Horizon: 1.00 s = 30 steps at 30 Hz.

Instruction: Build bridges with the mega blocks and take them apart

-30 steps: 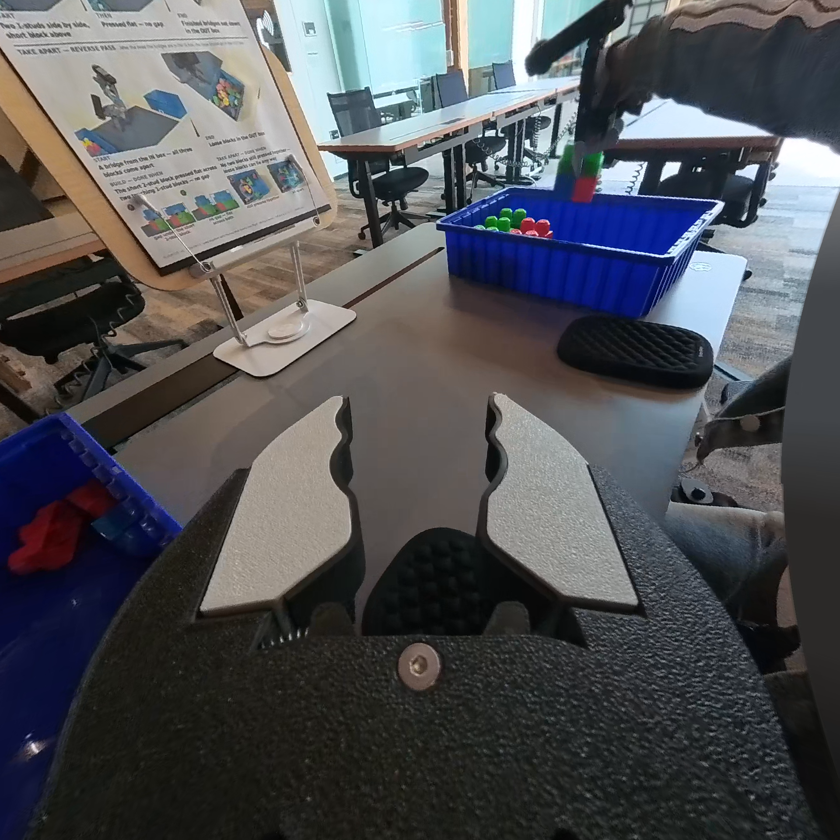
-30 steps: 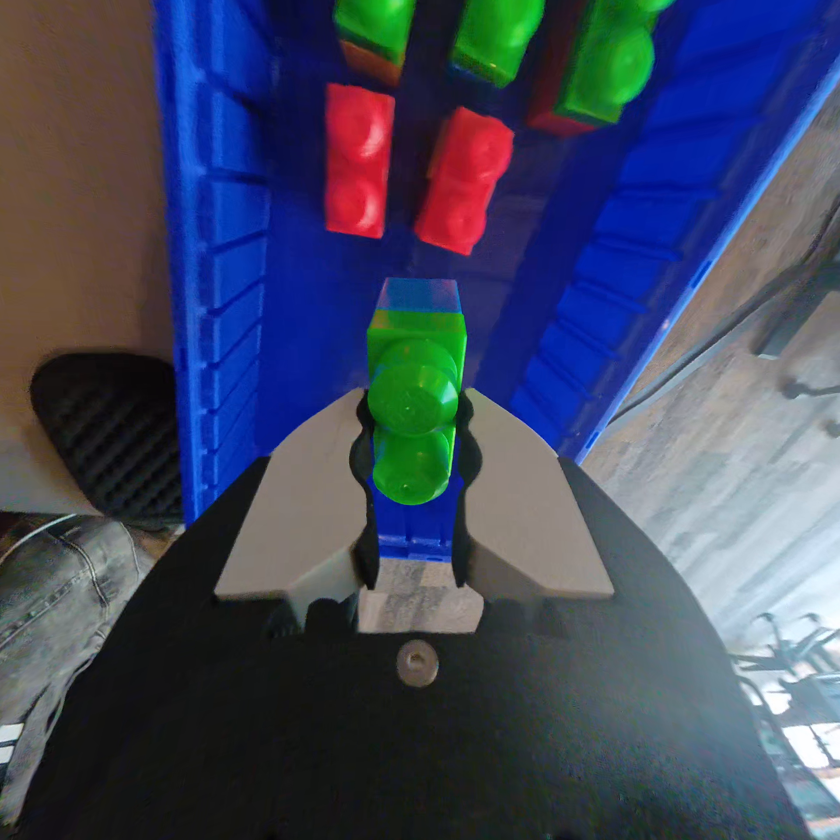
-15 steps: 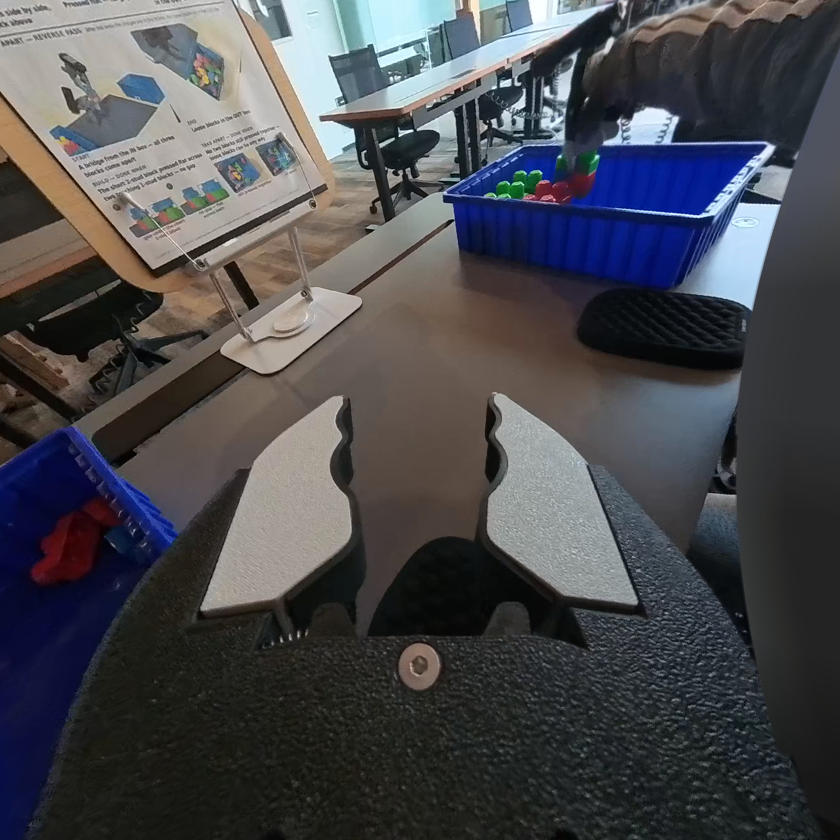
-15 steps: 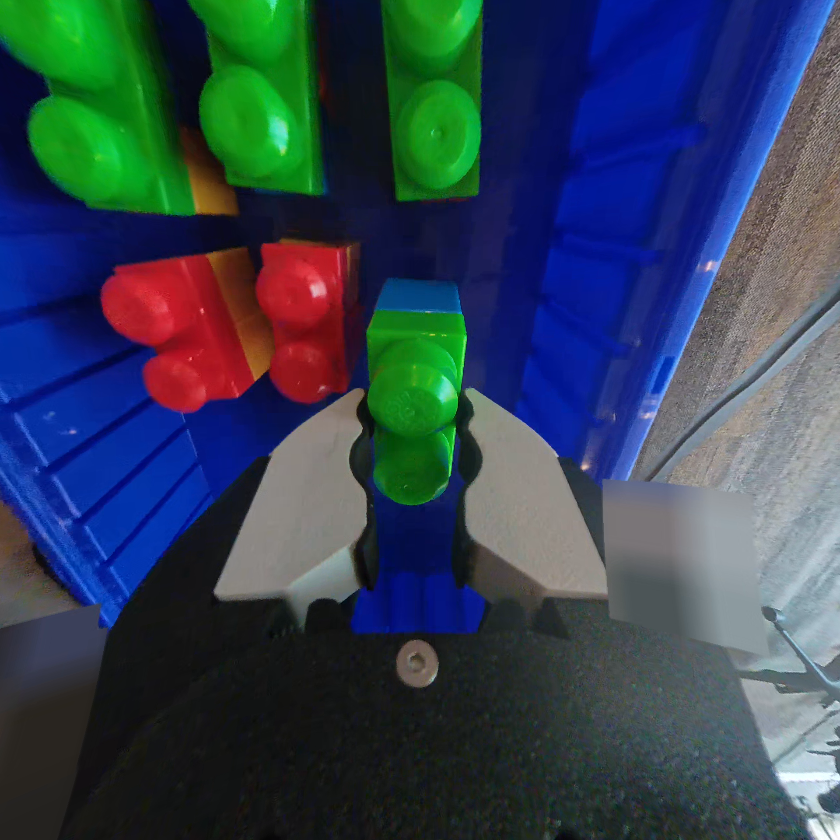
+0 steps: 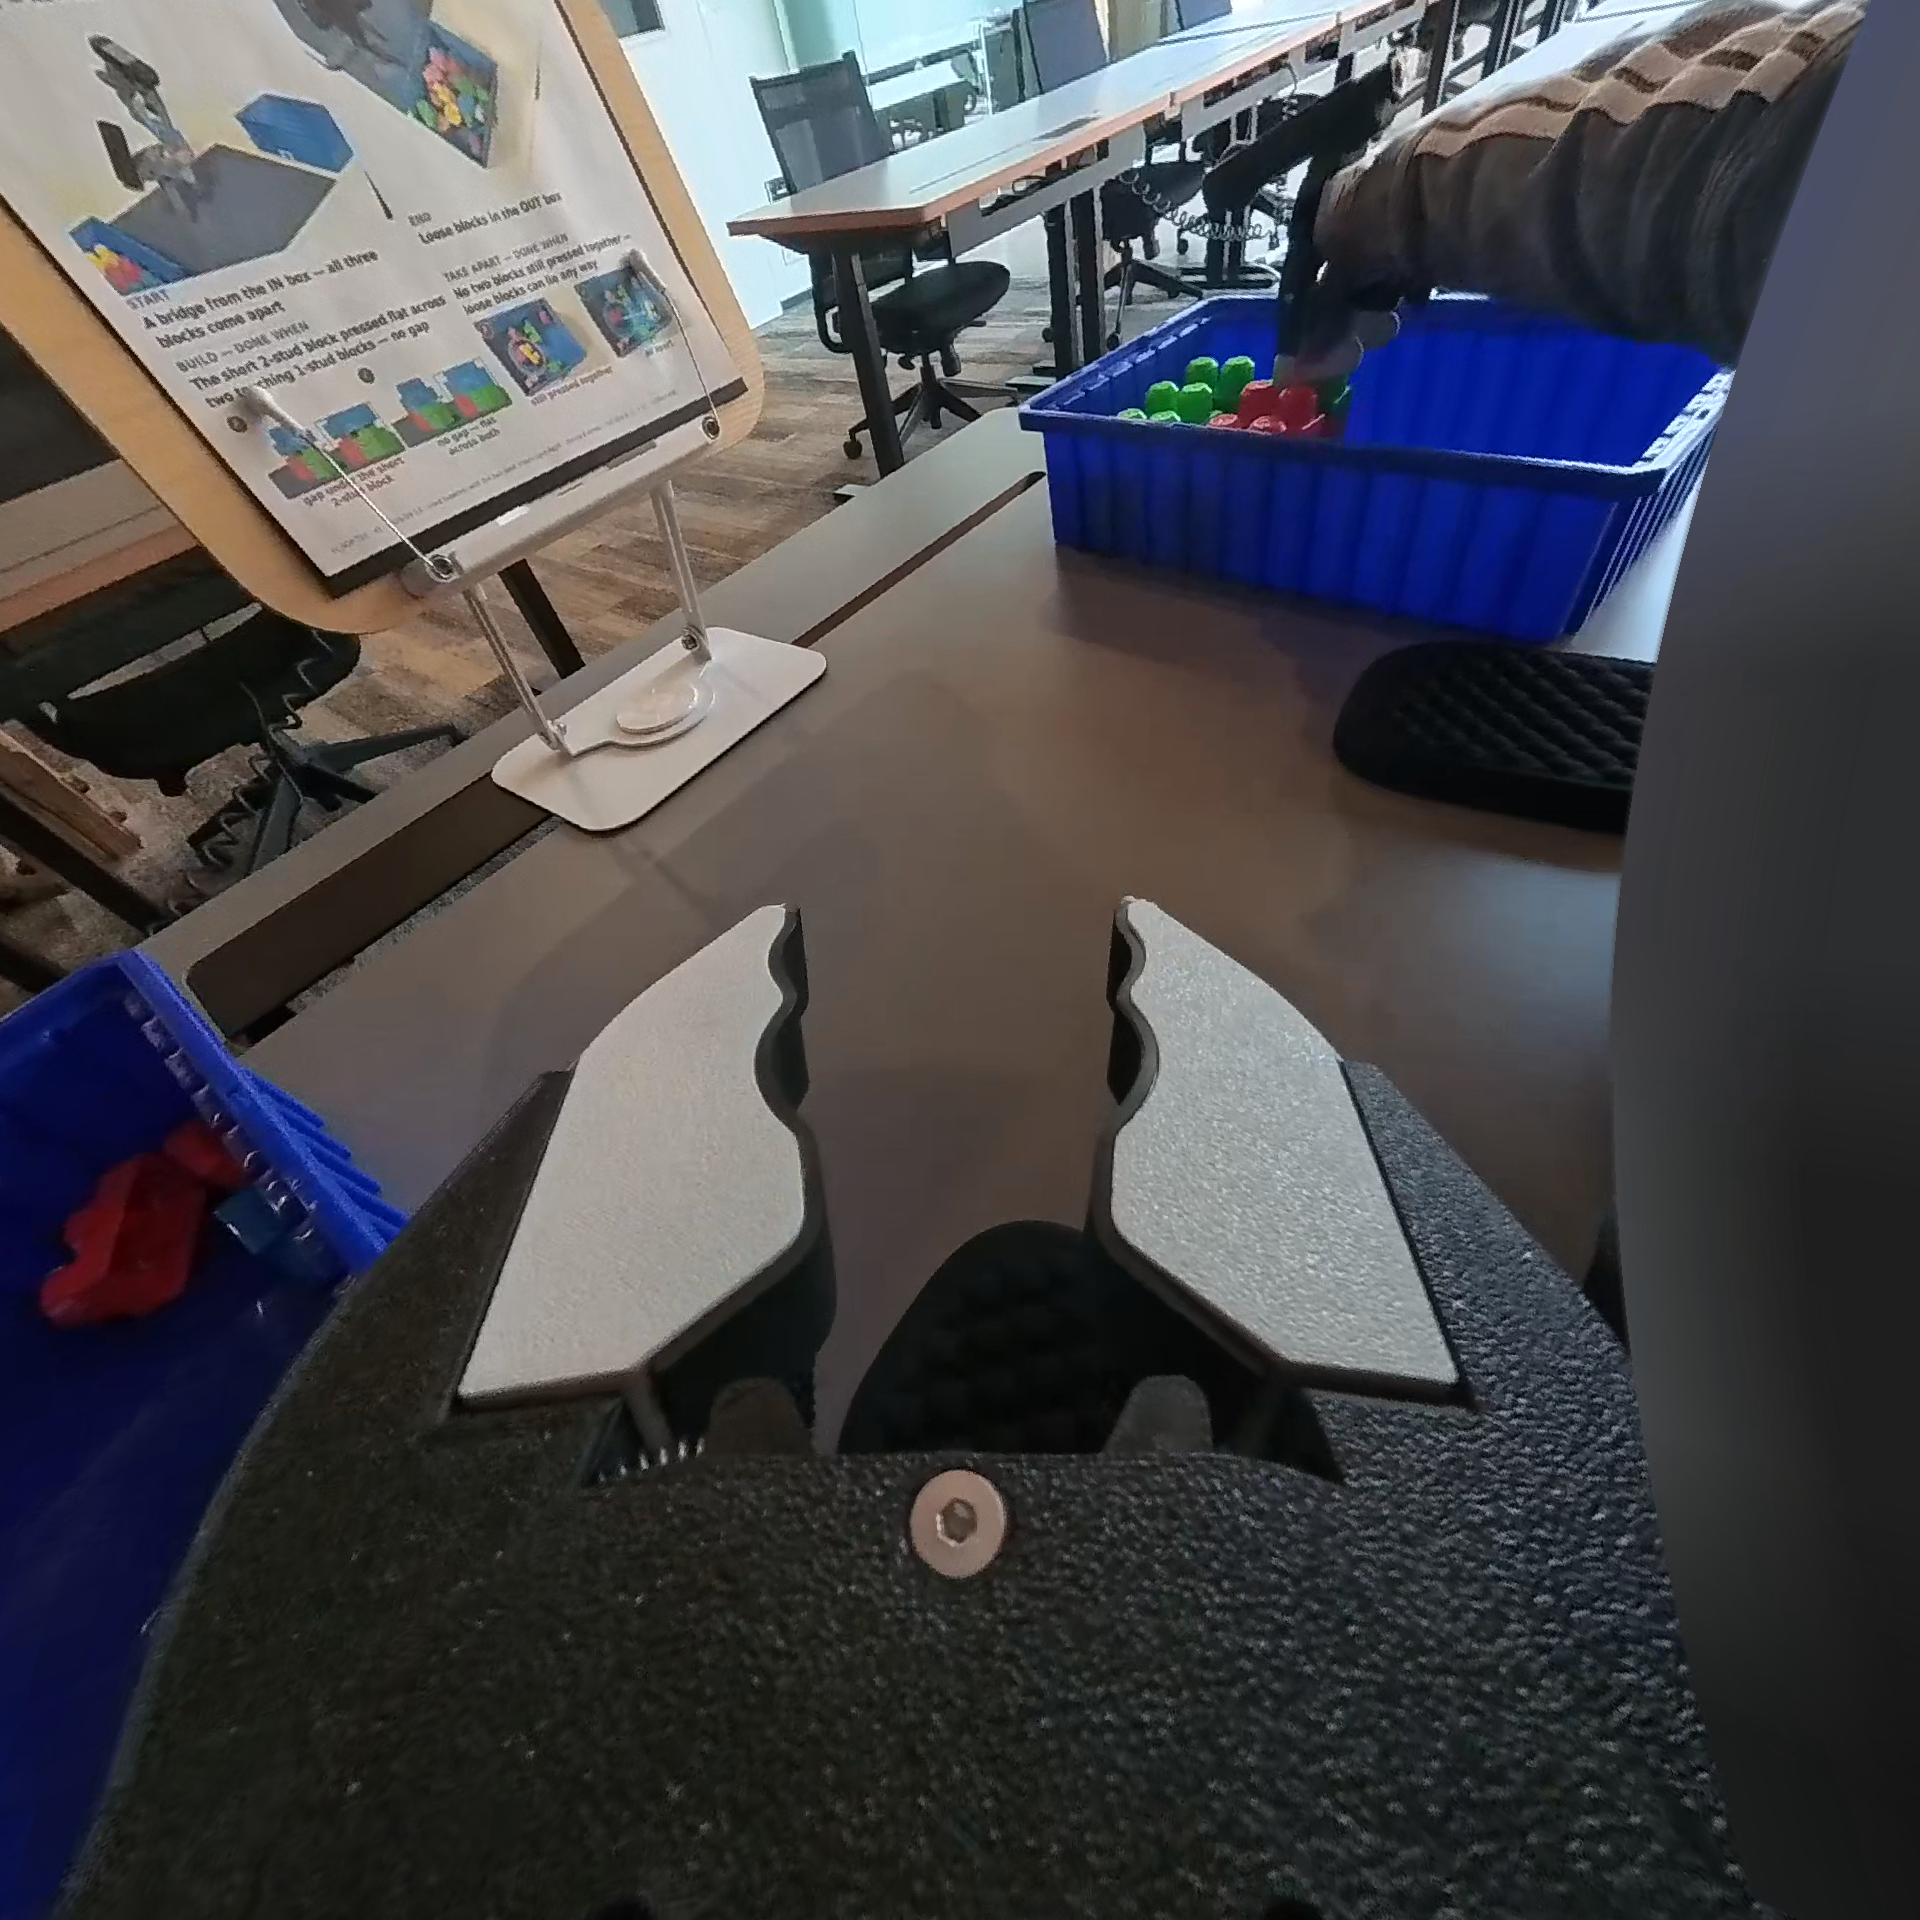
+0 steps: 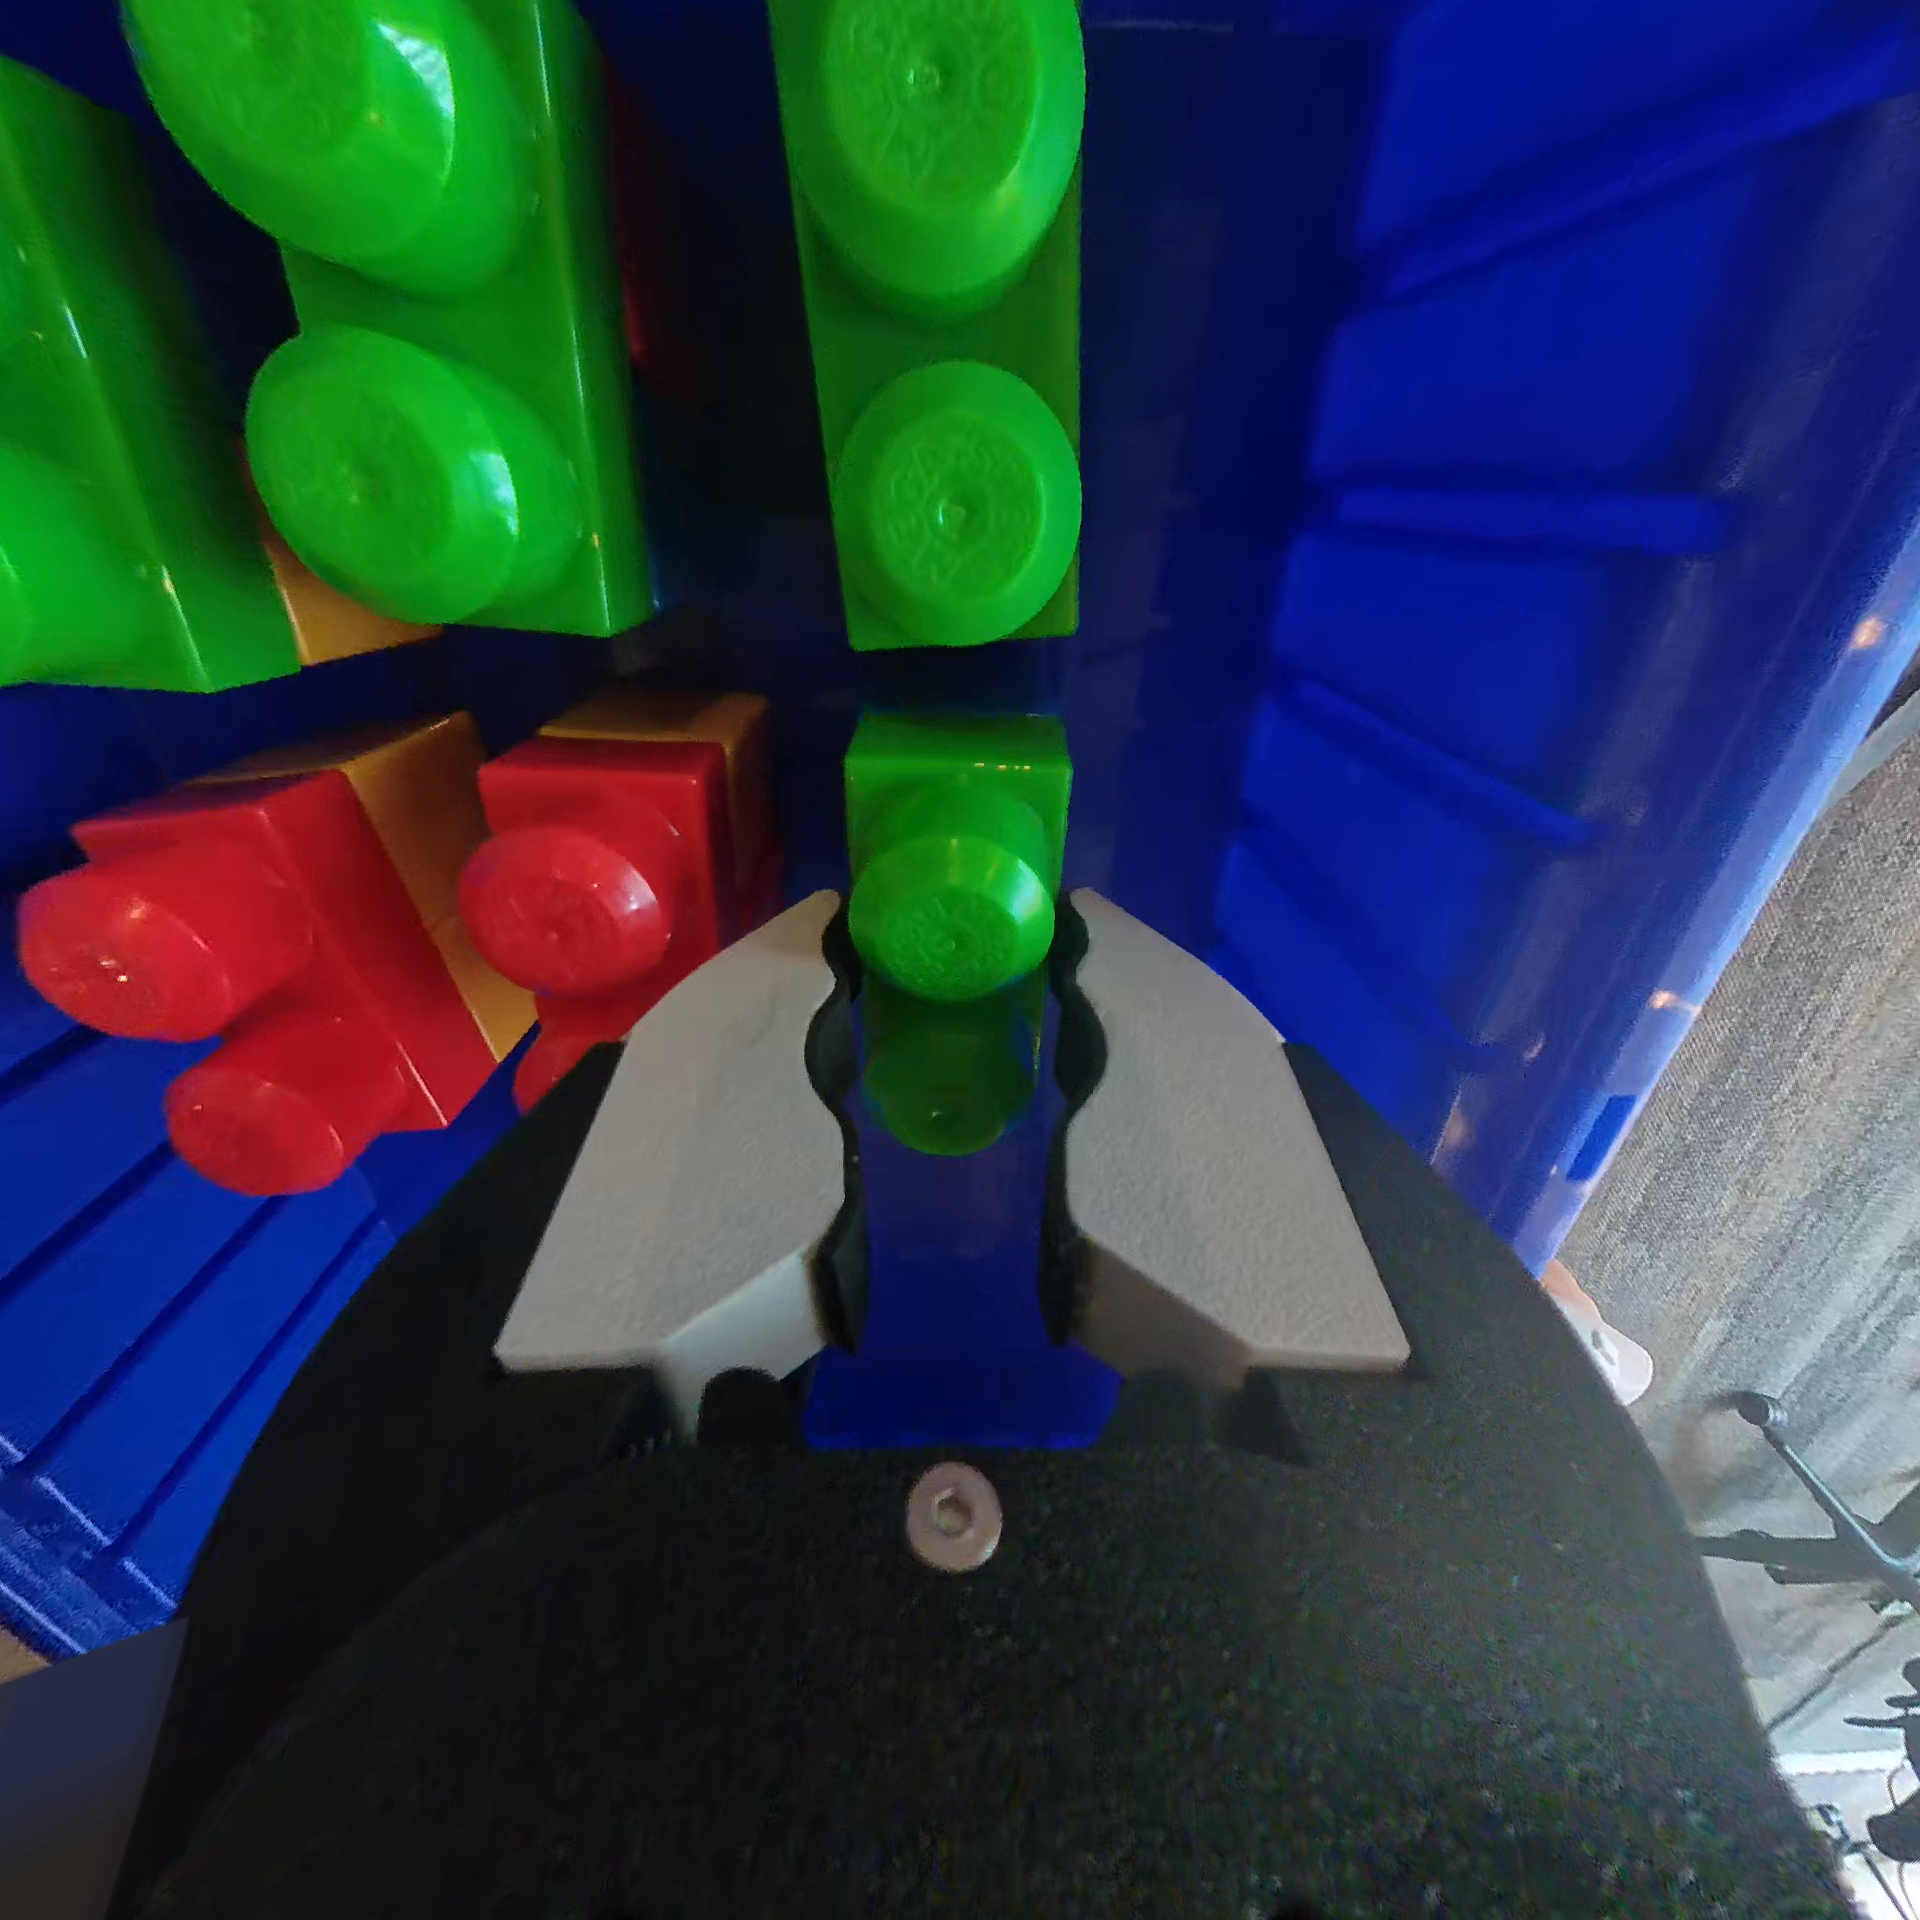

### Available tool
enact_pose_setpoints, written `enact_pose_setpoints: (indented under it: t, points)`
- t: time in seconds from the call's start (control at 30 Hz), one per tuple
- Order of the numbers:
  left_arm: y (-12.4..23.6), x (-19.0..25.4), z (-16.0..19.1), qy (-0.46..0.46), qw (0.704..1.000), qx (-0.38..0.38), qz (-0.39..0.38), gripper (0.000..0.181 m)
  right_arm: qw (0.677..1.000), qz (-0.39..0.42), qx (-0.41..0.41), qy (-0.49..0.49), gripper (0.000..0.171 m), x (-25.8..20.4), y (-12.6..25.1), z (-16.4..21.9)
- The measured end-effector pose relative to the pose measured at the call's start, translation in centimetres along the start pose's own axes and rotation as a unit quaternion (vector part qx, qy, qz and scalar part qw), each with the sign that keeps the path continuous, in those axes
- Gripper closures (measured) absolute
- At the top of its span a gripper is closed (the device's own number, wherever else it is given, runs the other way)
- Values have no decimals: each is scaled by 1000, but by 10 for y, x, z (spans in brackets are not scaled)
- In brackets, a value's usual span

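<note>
One green-topped bridge (image 6: 951, 831) is sitting clamped in the right hand-held gripper (image 6: 951, 1013) at frame centre, low inside the blue bin (image 6: 1507, 623) beside finished bridges (image 6: 914, 312); placing looks nearly done. Only the left wrist view is showing the left hand-held gripper (image 5: 956, 1039) gaping wide, empty, over the counter (image 5: 1039, 727), with a second bin (image 5: 104, 1351) lower left holding red blocks (image 5: 125, 1236).

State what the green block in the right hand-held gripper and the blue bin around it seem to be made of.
Green block: apparently glossy moulded plastic, with soft highlights on its round studs. Blue bin: likely rigid plastic, ribbed walls with a slight sheen.
</note>
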<state>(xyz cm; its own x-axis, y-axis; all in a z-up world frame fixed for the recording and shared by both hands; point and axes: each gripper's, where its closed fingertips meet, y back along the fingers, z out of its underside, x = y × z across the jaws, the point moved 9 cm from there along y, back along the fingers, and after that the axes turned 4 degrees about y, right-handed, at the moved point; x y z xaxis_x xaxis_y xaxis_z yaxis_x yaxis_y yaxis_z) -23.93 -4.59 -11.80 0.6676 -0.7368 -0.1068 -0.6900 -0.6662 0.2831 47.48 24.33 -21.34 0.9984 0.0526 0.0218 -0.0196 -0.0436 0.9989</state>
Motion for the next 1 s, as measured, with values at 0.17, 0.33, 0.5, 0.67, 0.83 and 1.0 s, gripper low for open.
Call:
enact_pose_setpoints:
  t: [0.17, 0.33, 0.5, 0.67, 0.83, 1.0]
  points:
    - [0, -1, 1, 3, 1000, -3, 2, 127, 1000, 0, 0, -3, 125, -1, 1, 0]
    - [3, 0, -1, 6, 1000, 4, 2, 126, 1000, 14, 12, -5, 111, 1, 18, 5]
    - [8, 0, -4, 7, 1000, 17, -1, 126, 996, 4, 91, 21, 105, -12, 60, 10]
    - [12, -1, -4, 11, 1000, 18, -6, 126, 971, -4, 227, 80, 103, -49, 120, 30]
    - [27, -11, -3, 19, 999, 20, -38, 125, 926, -10, 349, 148, 96, -95, 168, 70]
    - [65, -30, 3, 31, 993, 16, -116, 126, 864, -28, 449, 225, 95, -147, 199, 125]
